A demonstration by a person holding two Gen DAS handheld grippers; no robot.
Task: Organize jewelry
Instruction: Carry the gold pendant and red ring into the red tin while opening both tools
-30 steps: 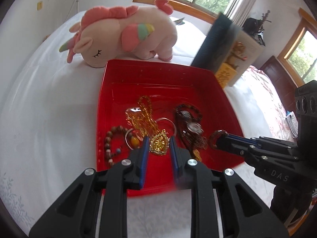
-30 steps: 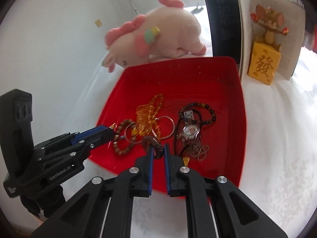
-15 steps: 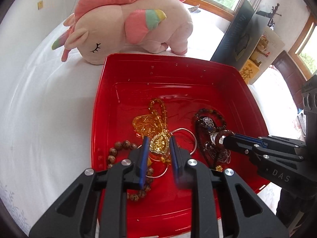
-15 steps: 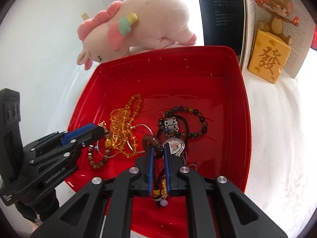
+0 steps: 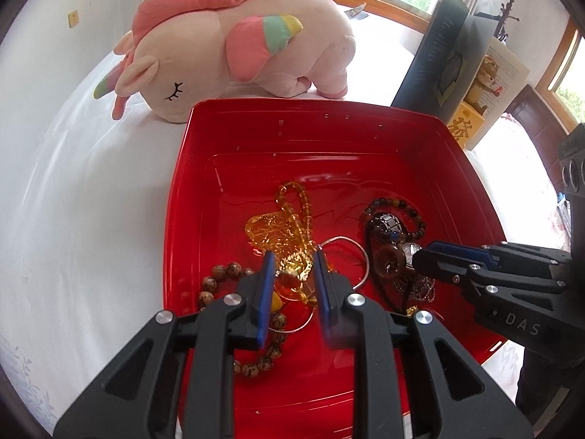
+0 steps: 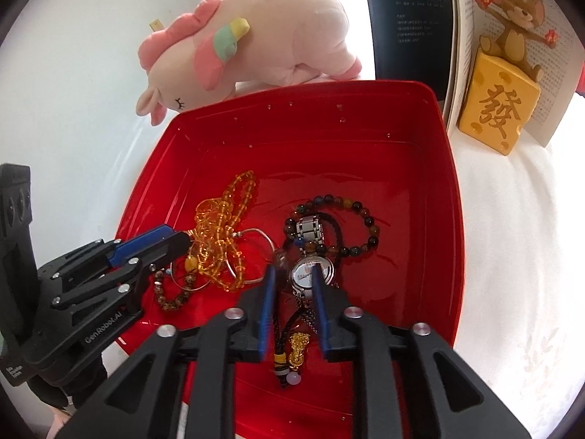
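Note:
A red tray (image 5: 256, 139) (image 6: 420, 139) holds a pile of jewelry. The amber bead necklace with gold pendant (image 5: 278, 226) (image 6: 215, 234) lies at its middle beside a thin silver bangle (image 5: 347, 245), a brown bead bracelet (image 5: 219, 274), a dark bead bracelet (image 6: 351, 212) and a wristwatch (image 6: 310, 267). My left gripper (image 5: 292, 267) is open over the gold pendant, which now rests in the tray. My right gripper (image 6: 292, 274) is open over the watch; a brown cord pendant (image 5: 389, 259) lies in the tray by its tips.
A pink plush unicorn (image 5: 237, 44) lies behind the tray on the white bed. A dark book (image 6: 406, 18) and a yellow cheese figurine with a mouse (image 6: 501, 109) stand at the back right.
Both grippers moved forward over the tray and lowered. The left jaws opened and let the gold pendant down; the right jaws opened and let go of the brown pendant.

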